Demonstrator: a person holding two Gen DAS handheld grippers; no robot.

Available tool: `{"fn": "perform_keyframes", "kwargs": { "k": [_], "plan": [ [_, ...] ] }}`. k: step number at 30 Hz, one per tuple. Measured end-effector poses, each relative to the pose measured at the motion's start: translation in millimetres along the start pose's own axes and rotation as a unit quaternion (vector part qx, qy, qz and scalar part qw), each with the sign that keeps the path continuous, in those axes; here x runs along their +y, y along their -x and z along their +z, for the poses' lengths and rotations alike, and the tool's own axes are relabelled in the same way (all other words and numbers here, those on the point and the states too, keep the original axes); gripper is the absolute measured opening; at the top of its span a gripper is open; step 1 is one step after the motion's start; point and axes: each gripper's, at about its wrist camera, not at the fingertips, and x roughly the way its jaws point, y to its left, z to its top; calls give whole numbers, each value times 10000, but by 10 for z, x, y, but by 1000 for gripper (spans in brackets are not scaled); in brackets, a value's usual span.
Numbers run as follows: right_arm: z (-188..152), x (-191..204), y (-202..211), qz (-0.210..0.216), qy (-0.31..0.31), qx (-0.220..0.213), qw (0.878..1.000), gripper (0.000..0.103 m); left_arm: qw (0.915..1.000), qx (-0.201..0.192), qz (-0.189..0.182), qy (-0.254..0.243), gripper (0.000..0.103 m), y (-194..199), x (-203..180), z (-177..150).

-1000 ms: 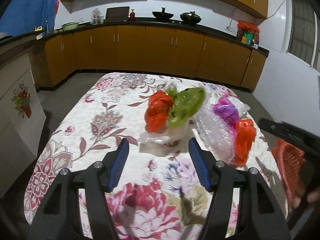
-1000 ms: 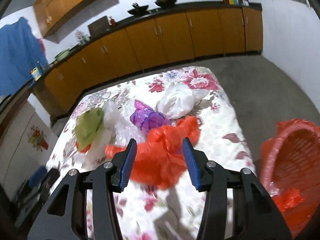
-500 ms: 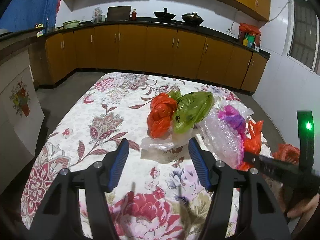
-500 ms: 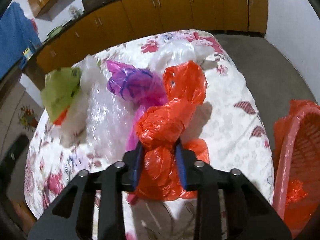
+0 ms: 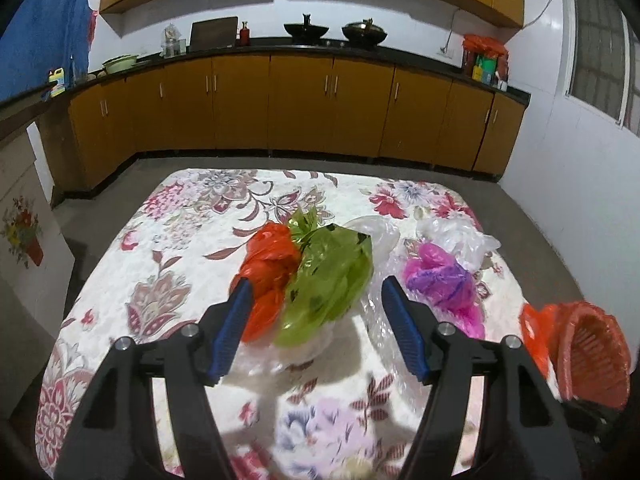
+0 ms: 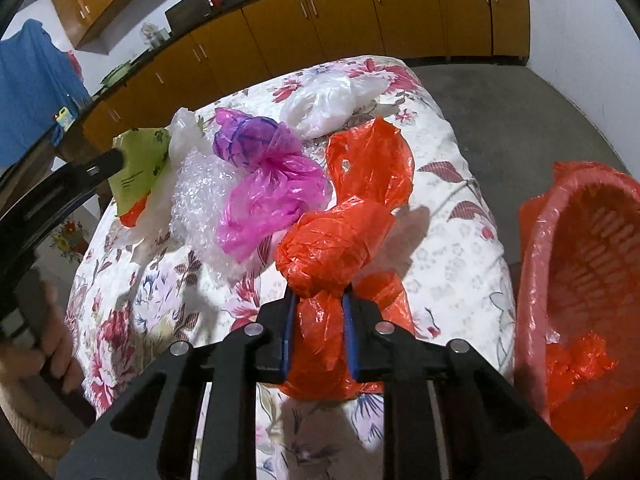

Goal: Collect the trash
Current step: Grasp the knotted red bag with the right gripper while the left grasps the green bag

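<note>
Pinching the orange bag (image 6: 332, 248) between its closed jaws, the right hand-held gripper (image 6: 316, 320) holds it over the desk (image 6: 460, 240) edge, the red basket (image 6: 580, 264) just to its right. The left hand-held gripper (image 5: 316, 320), spread wide, straddles the green bag (image 5: 332, 280); pink bag (image 6: 272, 188) and bubble wrap (image 6: 200, 192) lie between.

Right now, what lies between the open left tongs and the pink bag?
Left wrist view: clear bubble wrap lies between the left tongs and the pink bag. The right finger overlaps it.
</note>
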Motion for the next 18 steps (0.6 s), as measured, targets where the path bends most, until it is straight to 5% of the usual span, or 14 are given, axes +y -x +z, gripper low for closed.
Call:
{"fn": "perform_keyframes", "kwargs": {
  "k": [2, 4, 6, 9, 18],
  "plan": [
    [0, -5, 16, 14, -2, -5, 10000, 21, 9999, 98, 18, -9, 61, -112, -22, 23],
    [-13, -26, 30, 34, -25, -10, 10000, 21, 9998, 209, 4, -37, 47, -204, -36, 36],
    [-19, -49, 33, 55, -54, -10, 10000, 21, 9993, 362, -47, -46, 17, -303, -31, 41],
    [-31, -74, 43, 78, -81, -21, 9999, 21, 9990, 423, -128, 1, 5, -338, 14, 43],
    [-21, -83, 174, 153, -103, -163, 9997, 20, 9995, -35, -321, 48, 3, 55, 131, 175]
  ]
}}
